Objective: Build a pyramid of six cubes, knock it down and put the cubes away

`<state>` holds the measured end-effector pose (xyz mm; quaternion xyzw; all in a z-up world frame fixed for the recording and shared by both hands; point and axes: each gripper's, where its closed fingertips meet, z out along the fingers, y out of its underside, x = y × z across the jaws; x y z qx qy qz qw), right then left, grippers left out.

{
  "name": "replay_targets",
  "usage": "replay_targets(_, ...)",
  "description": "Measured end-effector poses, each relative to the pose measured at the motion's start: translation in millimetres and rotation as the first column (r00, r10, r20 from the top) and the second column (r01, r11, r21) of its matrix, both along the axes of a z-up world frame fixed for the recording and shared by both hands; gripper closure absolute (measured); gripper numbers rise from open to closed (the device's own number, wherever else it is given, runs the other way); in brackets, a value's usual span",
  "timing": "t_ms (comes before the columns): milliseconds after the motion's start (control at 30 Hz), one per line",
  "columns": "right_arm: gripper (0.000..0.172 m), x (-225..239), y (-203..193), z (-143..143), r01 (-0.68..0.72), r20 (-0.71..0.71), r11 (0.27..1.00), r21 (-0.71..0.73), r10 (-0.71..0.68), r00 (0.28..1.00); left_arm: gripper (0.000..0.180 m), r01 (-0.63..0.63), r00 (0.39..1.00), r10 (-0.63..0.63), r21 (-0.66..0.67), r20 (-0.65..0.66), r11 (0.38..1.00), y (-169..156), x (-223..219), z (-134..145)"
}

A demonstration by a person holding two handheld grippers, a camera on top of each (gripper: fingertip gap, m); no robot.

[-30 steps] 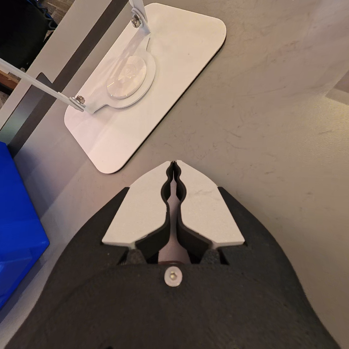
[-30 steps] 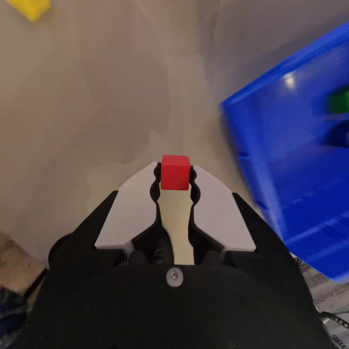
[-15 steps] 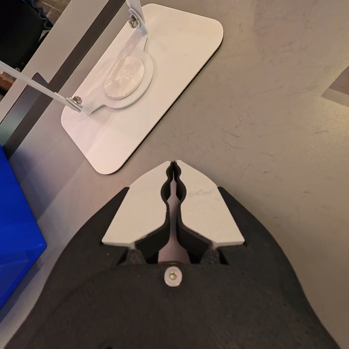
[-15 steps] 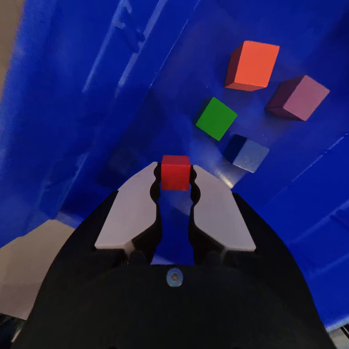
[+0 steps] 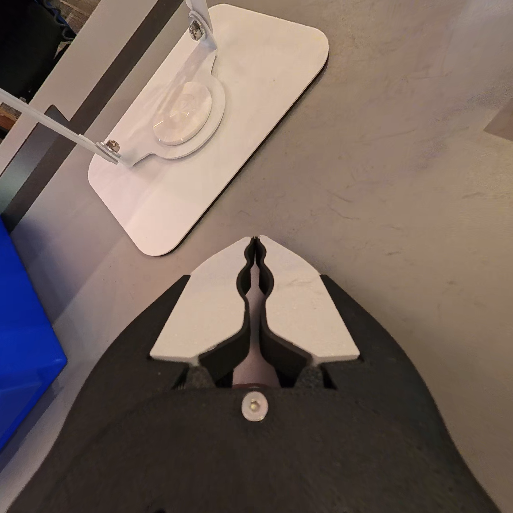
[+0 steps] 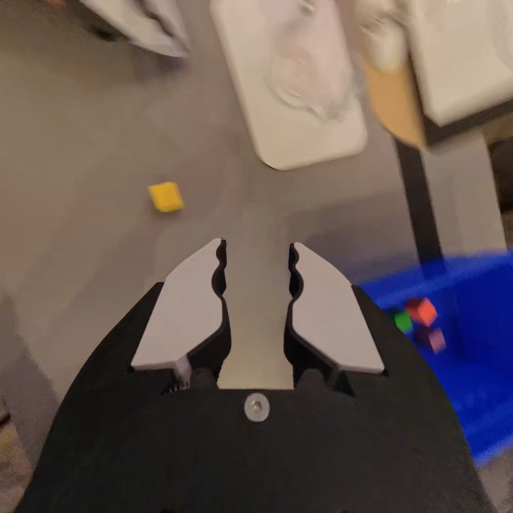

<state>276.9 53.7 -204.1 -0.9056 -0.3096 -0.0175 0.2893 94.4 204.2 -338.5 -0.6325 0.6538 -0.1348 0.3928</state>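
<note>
In the right wrist view my right gripper [image 6: 257,245] is open with nothing between its fingers, over the grey table. A yellow cube [image 6: 166,196] lies on the table ahead to the left. The blue bin [image 6: 458,374] is at the right; an orange cube [image 6: 422,310], a green cube [image 6: 403,321] and a purple cube [image 6: 434,341] lie in it. The view is blurred. In the left wrist view my left gripper [image 5: 256,238] is shut with nothing in it, above bare table. A corner of the blue bin [image 5: 25,347] shows at the left edge.
A white stand base with a thin arm [image 5: 205,127] lies on the table ahead of the left gripper; it also shows in the right wrist view [image 6: 294,91]. A dark table leg [image 6: 416,205] and a white surface lie at the right. My hands' fingertips stand some 25 cm from each other. The yellow cube [image 6: 166,196] is about 12 cm from my right fingertips.
My right gripper carried the red cube over the blue bin, opened and let it go, then swung back out over the table toward the yellow cube. The left gripper barely moved.
</note>
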Motion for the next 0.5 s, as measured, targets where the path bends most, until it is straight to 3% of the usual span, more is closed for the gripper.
replay_targets(67,0.126,-50.3,-5.7,-23.0,-0.17,0.029,0.984,-0.054,0.172,0.985,0.18,0.0,1.0,0.0,0.004,0.0,1.0,0.0,0.1,0.1)
replay_targets(200,0.118,-96.4,-10.8,-79.7,-0.262,0.058,0.939,-0.223,0.282,0.958,0.18,0.004,1.0,-0.004,0.008,0.001,1.0,-0.4,0.1,0.2)
replay_targets(433,0.126,-108.5,-5.5,-127.2,-0.268,0.043,0.909,-0.32,0.296,0.954,0.18,0.01,1.0,-0.01,0.001,0.0,1.0,-1.2,0.3,0.0)
replay_targets(500,0.143,-104.0,-3.7,-136.4,-0.26,0.075,0.906,-0.335,0.3,0.951,0.18,0.011,1.0,-0.011,-0.001,0.0,1.0,-1.3,0.3,0.0)
